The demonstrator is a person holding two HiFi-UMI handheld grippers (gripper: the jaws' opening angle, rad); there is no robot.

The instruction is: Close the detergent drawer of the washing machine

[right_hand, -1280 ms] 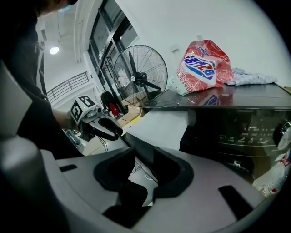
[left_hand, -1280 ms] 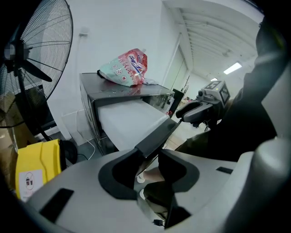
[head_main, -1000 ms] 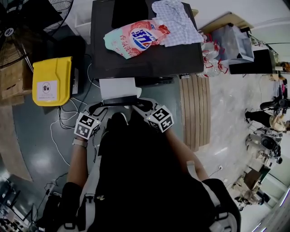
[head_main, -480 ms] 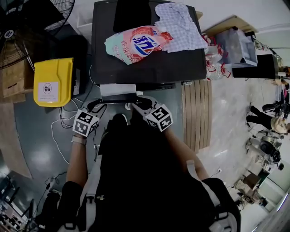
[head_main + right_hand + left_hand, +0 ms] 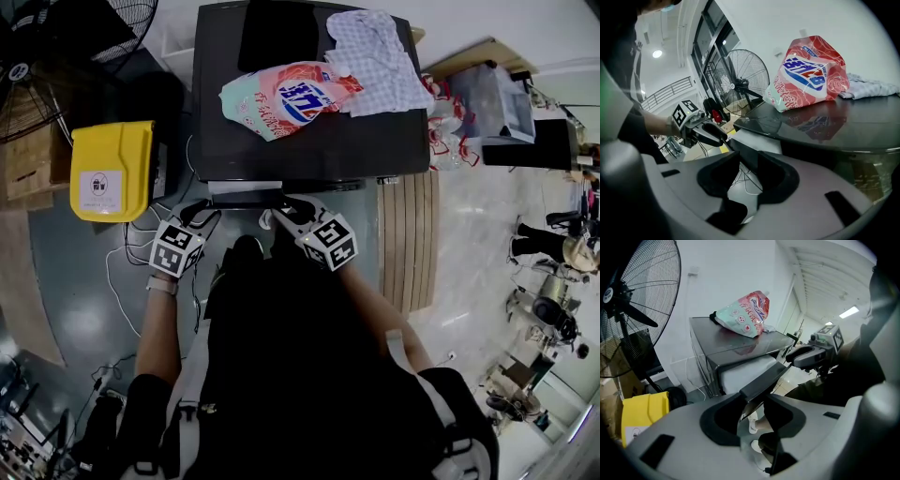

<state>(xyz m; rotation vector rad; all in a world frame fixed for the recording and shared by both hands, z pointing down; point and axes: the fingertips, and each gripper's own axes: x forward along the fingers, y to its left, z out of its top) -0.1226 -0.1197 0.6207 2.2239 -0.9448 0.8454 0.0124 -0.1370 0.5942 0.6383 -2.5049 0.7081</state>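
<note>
The washing machine (image 5: 309, 150) is a dark box seen from above. Its detergent drawer (image 5: 246, 187) sticks out a short way at the front: a white body with a dark front panel (image 5: 246, 199). My left gripper (image 5: 208, 216) holds the panel's left end, and the right gripper (image 5: 281, 210) holds its right end. In the left gripper view the dark panel (image 5: 764, 378) runs into the gap between the pads of the left gripper (image 5: 757, 401). In the right gripper view the panel (image 5: 745, 157) fills the gap of the right gripper (image 5: 743, 176). Both are shut on it.
A pink detergent bag (image 5: 286, 97) and a checked cloth (image 5: 375, 56) lie on the machine's top. A yellow bin (image 5: 111, 169) and a standing fan (image 5: 66, 37) are to the left, and cables (image 5: 127, 253) lie on the floor. A slatted wooden board (image 5: 405, 234) lies to the right.
The drawer has slid further into the machine, so less of its white body shows. Both grippers moved forward with the front panel.
</note>
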